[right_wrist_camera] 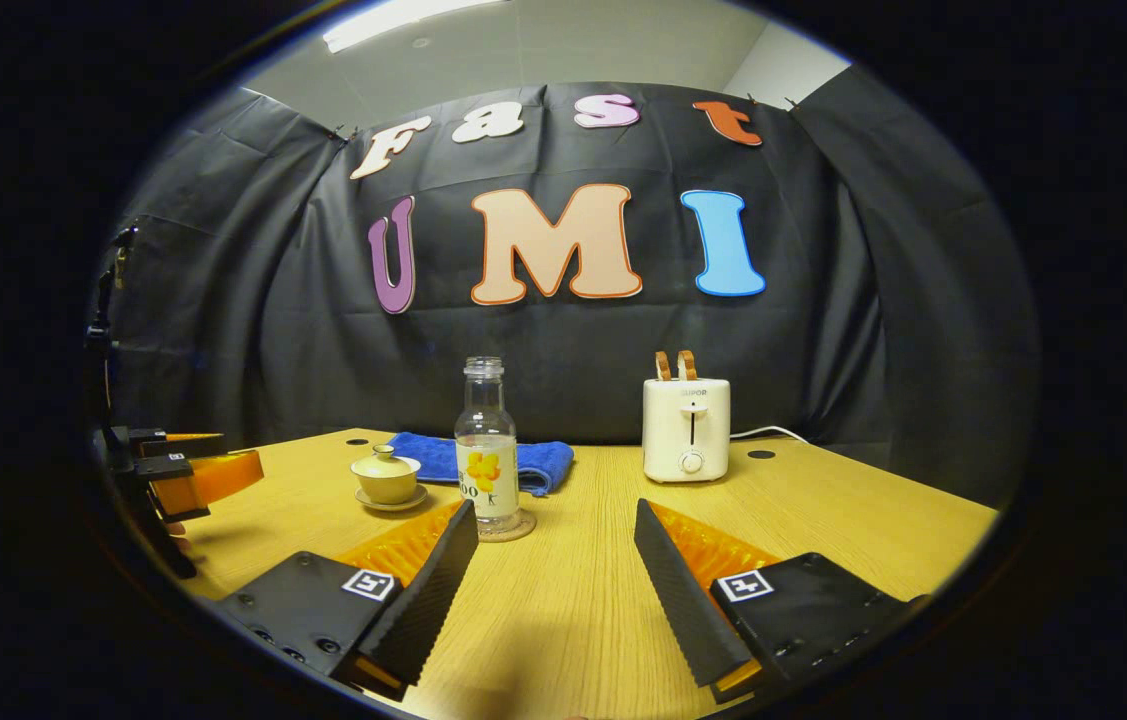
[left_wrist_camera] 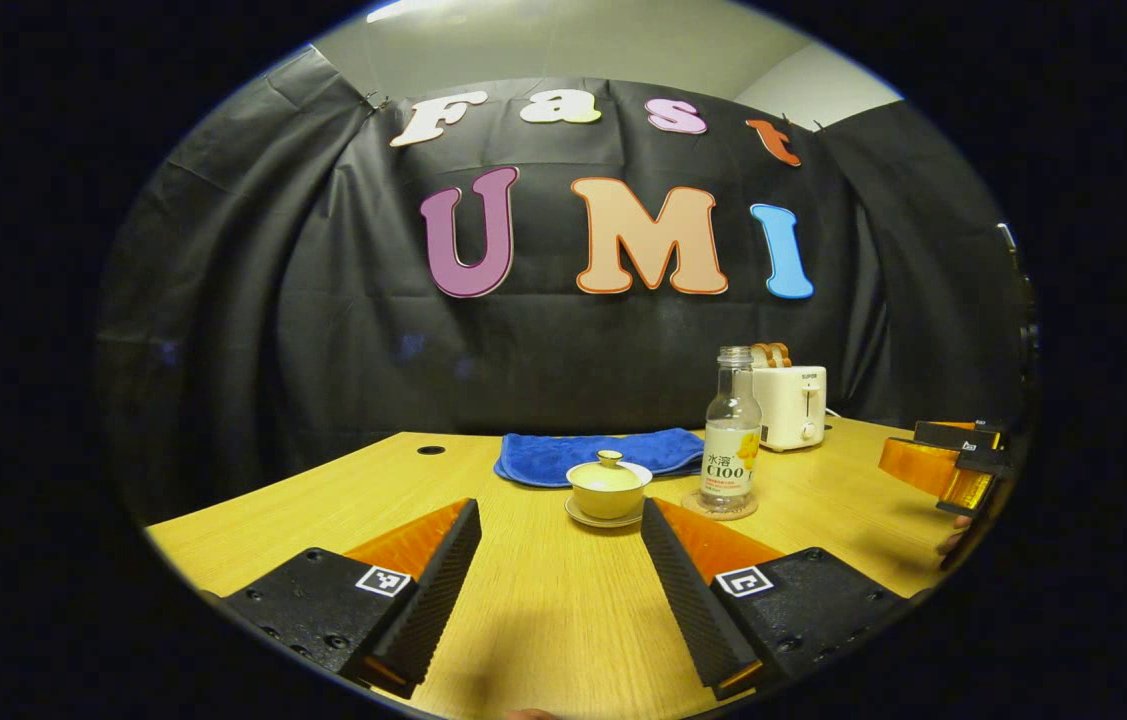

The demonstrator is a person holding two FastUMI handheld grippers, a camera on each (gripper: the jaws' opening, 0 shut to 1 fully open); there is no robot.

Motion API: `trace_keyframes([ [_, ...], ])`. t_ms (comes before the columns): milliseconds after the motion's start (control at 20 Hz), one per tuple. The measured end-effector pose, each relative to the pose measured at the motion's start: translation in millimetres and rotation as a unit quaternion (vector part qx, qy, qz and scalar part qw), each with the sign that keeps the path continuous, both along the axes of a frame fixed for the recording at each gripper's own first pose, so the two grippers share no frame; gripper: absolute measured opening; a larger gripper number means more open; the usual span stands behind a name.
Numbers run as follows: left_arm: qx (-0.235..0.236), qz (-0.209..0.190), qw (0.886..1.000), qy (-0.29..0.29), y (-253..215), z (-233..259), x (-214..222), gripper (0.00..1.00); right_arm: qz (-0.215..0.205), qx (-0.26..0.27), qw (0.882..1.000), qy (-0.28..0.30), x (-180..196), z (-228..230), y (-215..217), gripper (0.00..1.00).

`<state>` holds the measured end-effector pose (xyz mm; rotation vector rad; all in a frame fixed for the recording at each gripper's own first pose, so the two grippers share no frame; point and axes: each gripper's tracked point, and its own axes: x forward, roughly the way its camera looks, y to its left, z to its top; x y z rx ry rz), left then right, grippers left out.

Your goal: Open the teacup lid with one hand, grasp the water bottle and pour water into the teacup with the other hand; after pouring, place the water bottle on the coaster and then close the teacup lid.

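Observation:
A yellow teacup with its lid on sits on a saucer, straight ahead of my left gripper, which is open and short of the cup. To the cup's right a clear uncapped water bottle stands upright on a round coaster. In the right gripper view the bottle stands on its coaster just ahead of my open right gripper, slightly left of centre, with the teacup further left. Nothing is between either pair of fingers.
A folded blue cloth lies behind the cup. A white toaster with bread slices stands at the back of the wooden table. The right gripper shows at the left gripper view's right edge, and the left gripper at the right gripper view's left.

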<state>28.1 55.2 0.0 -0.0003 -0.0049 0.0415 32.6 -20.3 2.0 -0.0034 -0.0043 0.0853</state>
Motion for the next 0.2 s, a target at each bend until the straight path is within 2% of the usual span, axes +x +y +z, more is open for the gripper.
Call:
trace_keyframes([
  [100, -0.001, -0.002, 1.0, -0.001, -0.4, -0.1, -1.9, 0.94, -0.002, 0.0, 1.0, -0.001, -4.0, 0.9, -0.9, 0.96],
  [150, 0.0, -0.011, 1.0, -0.001, -5.4, -1.4, -1.8, 0.94, -0.003, 0.0, 1.0, 0.0, -5.3, 0.4, -1.2, 1.0],
  [200, 0.0, -0.016, 1.0, -0.002, -7.9, -1.4, -0.2, 0.94, -0.004, 0.0, 1.0, 0.001, -5.3, -0.1, -1.4, 0.96],
])
